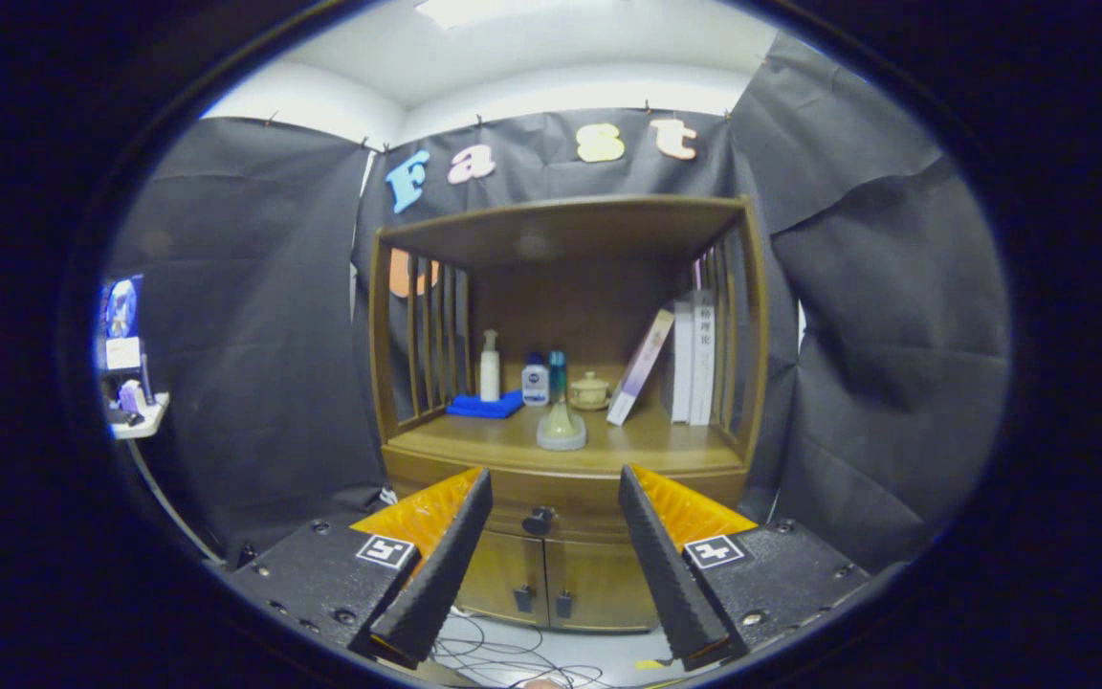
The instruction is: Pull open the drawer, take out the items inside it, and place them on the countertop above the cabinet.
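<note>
1. Drawer (551,517) sits shut in the wooden cabinet (565,459), just under the countertop (628,442) and above 2 small doors (546,579); its front is a plain brown band.
2. Its dark round knob (539,521) stands out from the middle of that front, seen between the 2 fingers and beyond their tips.
3. Gripper (556,488) is spread wide and holds nothing; I judge it is held apart and squared to the knob so the tips can close around it.
4. Nothing of the drawer's contents can be seen while it is closed, so the task looks barely begun.
5. On the countertop stand a pale cone-shaped piece (562,428) near the front edge, a blue cloth (484,405), a white pump bottle (490,366), 2 smaller bottles (543,380), a lidded cup (590,390) and leaning books (685,362).
6. Bare wood at the front right seems the likeliest landing spot.
</note>
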`<move>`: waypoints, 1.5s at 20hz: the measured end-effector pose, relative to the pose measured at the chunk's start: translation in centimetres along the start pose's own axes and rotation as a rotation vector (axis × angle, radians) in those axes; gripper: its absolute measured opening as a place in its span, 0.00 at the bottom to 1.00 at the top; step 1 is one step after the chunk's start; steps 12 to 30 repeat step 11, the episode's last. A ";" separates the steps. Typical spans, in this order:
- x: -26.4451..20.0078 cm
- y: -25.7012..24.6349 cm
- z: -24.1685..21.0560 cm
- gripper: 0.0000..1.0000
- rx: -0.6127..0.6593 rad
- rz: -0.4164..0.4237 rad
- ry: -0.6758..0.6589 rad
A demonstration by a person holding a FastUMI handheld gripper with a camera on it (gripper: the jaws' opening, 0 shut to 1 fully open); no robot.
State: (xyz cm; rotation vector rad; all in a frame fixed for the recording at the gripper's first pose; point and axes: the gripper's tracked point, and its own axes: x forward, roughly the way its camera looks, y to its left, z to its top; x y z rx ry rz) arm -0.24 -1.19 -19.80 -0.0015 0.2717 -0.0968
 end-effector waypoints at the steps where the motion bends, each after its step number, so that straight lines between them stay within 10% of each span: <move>1: -1.3 -0.2 1.4 0.88 0.002 0.008 -0.022; 11: -8.7 -2.7 7.7 0.97 0.004 0.027 -0.163; 30: -8.7 -2.7 7.7 0.97 0.004 0.027 -0.163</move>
